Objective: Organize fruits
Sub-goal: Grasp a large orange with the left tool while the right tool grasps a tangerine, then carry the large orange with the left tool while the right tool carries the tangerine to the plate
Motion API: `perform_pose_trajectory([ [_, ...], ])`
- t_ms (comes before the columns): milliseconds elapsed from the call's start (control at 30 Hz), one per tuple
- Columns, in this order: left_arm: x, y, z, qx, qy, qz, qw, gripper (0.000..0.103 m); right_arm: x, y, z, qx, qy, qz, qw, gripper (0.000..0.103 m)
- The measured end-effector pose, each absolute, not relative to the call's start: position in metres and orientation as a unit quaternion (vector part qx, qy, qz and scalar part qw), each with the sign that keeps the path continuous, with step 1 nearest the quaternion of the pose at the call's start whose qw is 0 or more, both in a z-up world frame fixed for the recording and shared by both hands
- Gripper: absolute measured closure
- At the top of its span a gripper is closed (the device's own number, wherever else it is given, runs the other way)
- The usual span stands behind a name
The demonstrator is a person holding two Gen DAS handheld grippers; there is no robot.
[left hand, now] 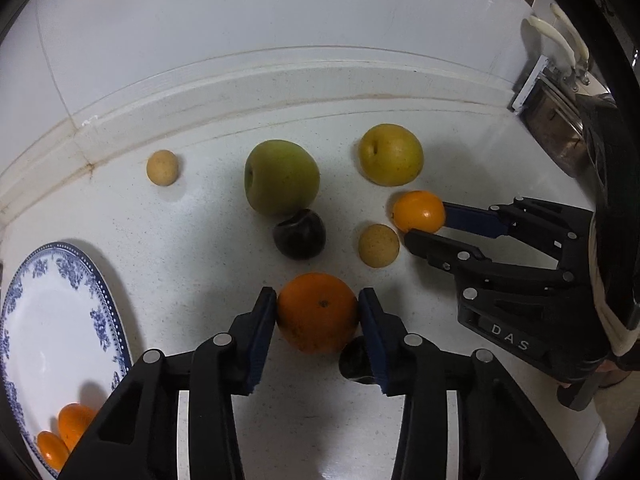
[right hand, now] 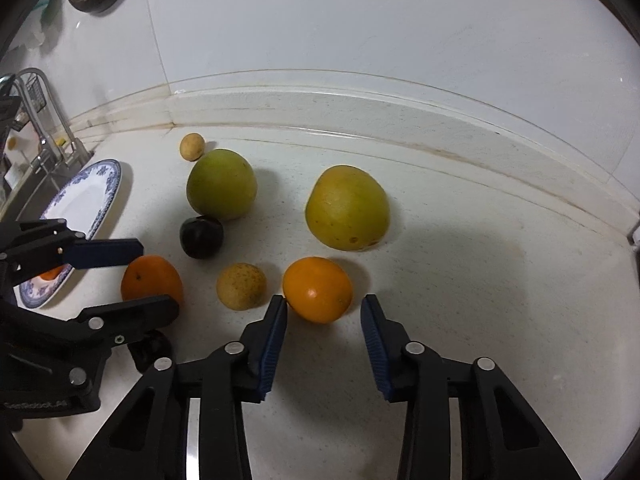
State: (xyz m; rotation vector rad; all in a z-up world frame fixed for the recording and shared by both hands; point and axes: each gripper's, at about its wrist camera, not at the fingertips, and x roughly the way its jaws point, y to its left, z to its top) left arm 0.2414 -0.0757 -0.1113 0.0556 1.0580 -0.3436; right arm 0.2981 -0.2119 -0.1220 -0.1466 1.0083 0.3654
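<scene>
My left gripper (left hand: 317, 304) is closed on a large orange (left hand: 317, 312) resting on the white counter; both pads touch its sides. It also shows in the right wrist view (right hand: 150, 278) between the left gripper's fingers (right hand: 108, 254). My right gripper (right hand: 324, 308) is open, its fingers on either side of the near edge of a smaller orange (right hand: 318, 289), also seen in the left wrist view (left hand: 419, 211). A blue-and-white plate (left hand: 52, 344) at left holds two small oranges (left hand: 66, 432).
On the counter lie a green pear (left hand: 281, 176), a yellow pear (left hand: 391, 155), a dark plum (left hand: 299, 234), two small tan fruits (left hand: 378, 245) (left hand: 162, 167), and another dark fruit (left hand: 354, 360) under my left finger. A sink and faucet (right hand: 44, 120) stand beyond the plate.
</scene>
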Motion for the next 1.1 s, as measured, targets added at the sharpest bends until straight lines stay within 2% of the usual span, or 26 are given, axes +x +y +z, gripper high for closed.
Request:
perform_pose_trajectory([
  [533, 0.221, -0.074, -0.088, 0.048, 0.453, -0.169, 0.874, 0.062, 0.264, -0.214, -0.092, -0.035, 0.451, 0.169, 0.876, 0.071],
  [1100, 0.162, -0.037, -0.053, 0.048, 0.383, -0.143, 0.911, 0.062, 0.209, -0.191, -0.056, -0.009, 0.411, 0.18, 0.894, 0.073],
])
